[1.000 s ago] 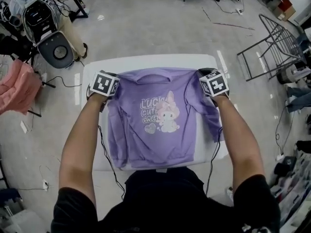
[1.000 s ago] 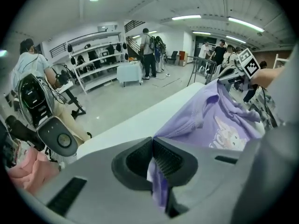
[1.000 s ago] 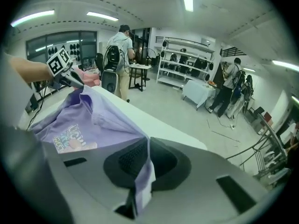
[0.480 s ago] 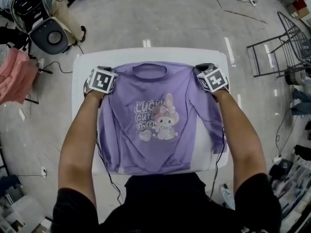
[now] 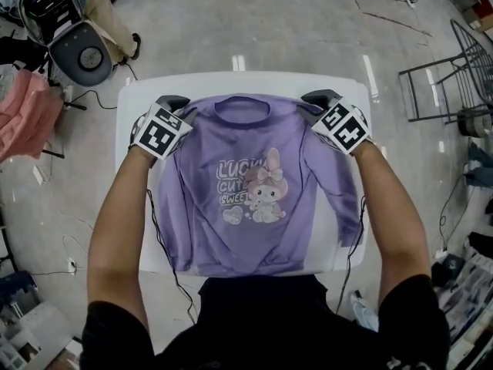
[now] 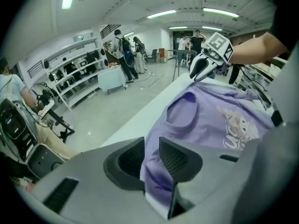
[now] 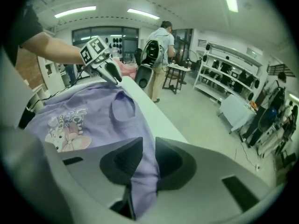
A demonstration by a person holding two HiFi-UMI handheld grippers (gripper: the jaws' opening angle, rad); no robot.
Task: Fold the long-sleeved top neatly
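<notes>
Top [image 5: 246,191]: flat on the table [image 5: 231,80], print up, collar far from me, hem at my body; its long axis runs straight out from me.
Left claw [image 6: 150,149]: at the left shoulder; jaws just opening, cloth loose between them, no grip.
Right claw [image 7: 149,153]: at the right shoulder; also opening, cloth slack in the gap.
Relation: I judge the right sleeve [image 5: 343,199], trailing back toward me, nearest Right claw.

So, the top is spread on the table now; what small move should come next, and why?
Probably pull both back off the shoulders: the jaws of the left gripper and right gripper have just been opening, and cloth of the top sits loose between them.
</notes>
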